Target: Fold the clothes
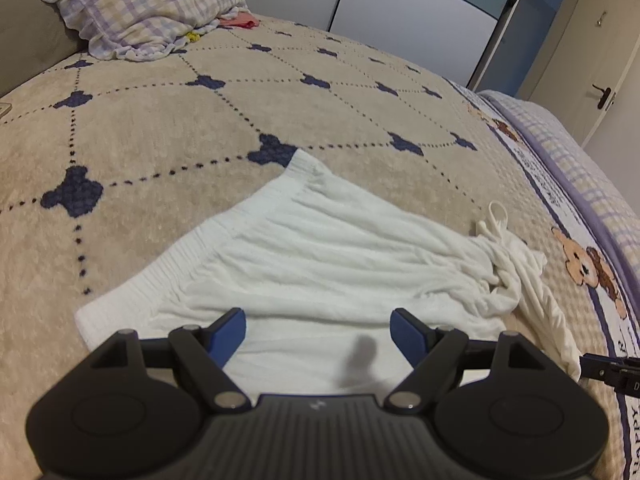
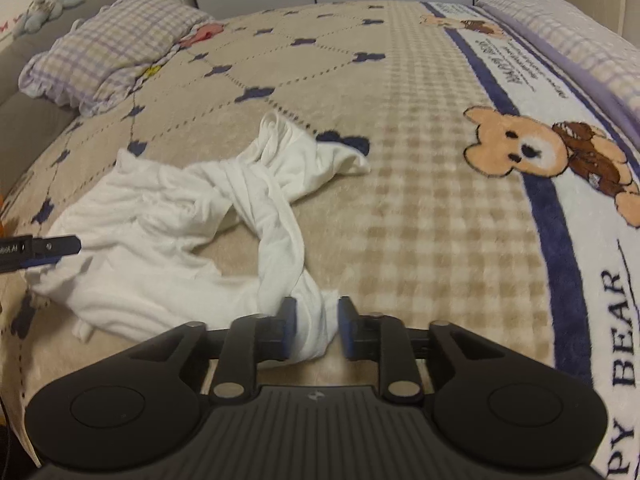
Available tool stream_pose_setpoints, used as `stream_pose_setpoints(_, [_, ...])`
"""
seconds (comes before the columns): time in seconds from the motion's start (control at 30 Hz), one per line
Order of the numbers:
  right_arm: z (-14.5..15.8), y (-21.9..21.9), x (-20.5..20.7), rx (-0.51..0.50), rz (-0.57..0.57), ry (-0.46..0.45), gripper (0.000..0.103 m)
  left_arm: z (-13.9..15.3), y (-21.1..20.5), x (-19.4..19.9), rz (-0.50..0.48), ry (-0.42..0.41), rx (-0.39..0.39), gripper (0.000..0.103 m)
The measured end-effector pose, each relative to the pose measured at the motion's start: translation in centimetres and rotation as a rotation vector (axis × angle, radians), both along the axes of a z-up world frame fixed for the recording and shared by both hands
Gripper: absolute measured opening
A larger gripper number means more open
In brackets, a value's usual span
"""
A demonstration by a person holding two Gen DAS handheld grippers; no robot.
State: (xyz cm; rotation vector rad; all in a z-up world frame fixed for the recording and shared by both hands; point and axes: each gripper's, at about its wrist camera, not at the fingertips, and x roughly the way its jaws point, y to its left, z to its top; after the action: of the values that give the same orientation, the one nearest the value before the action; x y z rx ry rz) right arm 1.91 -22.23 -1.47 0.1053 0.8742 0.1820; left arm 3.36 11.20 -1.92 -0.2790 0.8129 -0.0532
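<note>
A white garment (image 1: 320,256) lies on the bed; its ribbed hem faces left and its twisted straps trail to the right. My left gripper (image 1: 318,330) is open, its blue-padded fingers spread just above the garment's near edge, holding nothing. In the right wrist view the same garment (image 2: 160,216) is crumpled, and a twisted strap end runs down between my right gripper's fingers (image 2: 318,330). The right jaws are narrowed around this strap end and appear to pinch it. The left gripper's fingertip (image 2: 52,246) shows at the far left edge of that view.
The bed is covered by a beige blanket (image 1: 160,128) with navy clover marks and a bear border (image 2: 532,148). A plaid pillow (image 1: 136,4) lies at the head of the bed. A wardrobe and a door (image 1: 600,60) stand beyond the bed.
</note>
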Motion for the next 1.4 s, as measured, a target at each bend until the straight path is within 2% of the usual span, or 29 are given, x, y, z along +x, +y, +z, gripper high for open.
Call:
stream_pose_setpoints(0.2, [1.5,0.7,2.3,0.011,-0.013,-0.060,0.031,0.4,1.0,1.7,0.026,-0.033,0.019,0.081])
stream_pose_setpoints(0.37, [2.1,1.9,4.9,0.037,-0.004,-0.102,0.033,-0.2,2.4,3.8,0.062,-0.038,0.002,0.081])
stream_pose_setpoints(0.5, [1.7,3.0,6.7,0.073,0.000,-0.099,0.033,-0.4,3.0,5.5,0.077,-0.056,0.008,0.081])
stream_pose_setpoints(0.73, [-0.3,5.1,8.7,0.072,0.017,-0.071,0.033,-1.1,3.6,7.4,0.103,-0.049,-0.054,0.080])
stream_pose_setpoints(0.8, [-0.7,5.1,8.8,0.072,0.016,-0.070,0.032,-1.5,3.1,7.6,0.093,-0.043,-0.038,0.080])
stream_pose_setpoints(0.83, [-0.8,5.1,8.8,0.074,0.015,-0.071,0.021,-1.6,2.9,7.7,0.086,-0.040,-0.018,0.080])
stream_pose_setpoints(0.87, [-1.0,5.1,8.8,0.075,0.015,-0.072,0.014,-1.7,2.6,7.7,0.079,-0.039,0.002,0.080])
stream_pose_setpoints(0.93, [-0.5,4.9,8.4,0.068,0.006,-0.099,0.008,-1.8,2.2,7.6,0.070,-0.038,0.029,0.080])
stream_pose_setpoints(1.13, [1.7,4.2,7.1,0.037,-0.025,-0.196,0.007,-1.8,2.2,7.5,0.082,-0.032,0.035,0.080])
stream_pose_setpoints(1.4, [4.6,2.1,4.2,-0.063,-0.093,-0.332,0.007,-1.6,2.4,7.1,0.105,-0.025,0.015,0.080])
